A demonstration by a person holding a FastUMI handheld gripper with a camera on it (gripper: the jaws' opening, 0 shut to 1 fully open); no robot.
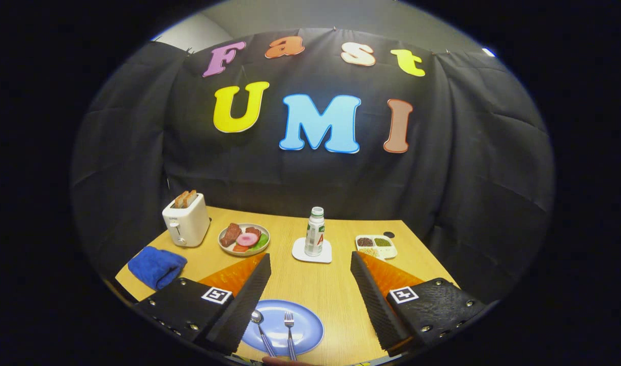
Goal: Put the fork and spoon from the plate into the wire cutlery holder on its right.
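A: How did the tongs [310, 305] stand?

B: Spread wide, gripping nothing. They hung above the near part of the desk [320, 284], with the blue plate [305, 330] lying between and below the two fingers.

A: And the cutlery?

B: The spoon [259, 325] and fork [290, 328] lay side by side on the plate, heads pointing away, handles toward the near edge. That probably suited a grasp from above, each handle being apart from the other.

A: The wire holder?

B: I couldn't find it; the right finger may have covered that spot.

A: Room to move?

B: Plenty of bare wood ahead of the plate. The bottle [315, 231] on its coaster [312, 251], the food dish [244, 239], toaster [186, 220], blue cloth [156, 266] and snack tray [376, 246] all sat well beyond. The plate lay close to the desk's near edge, so I'd judge a careless drag could push it off.
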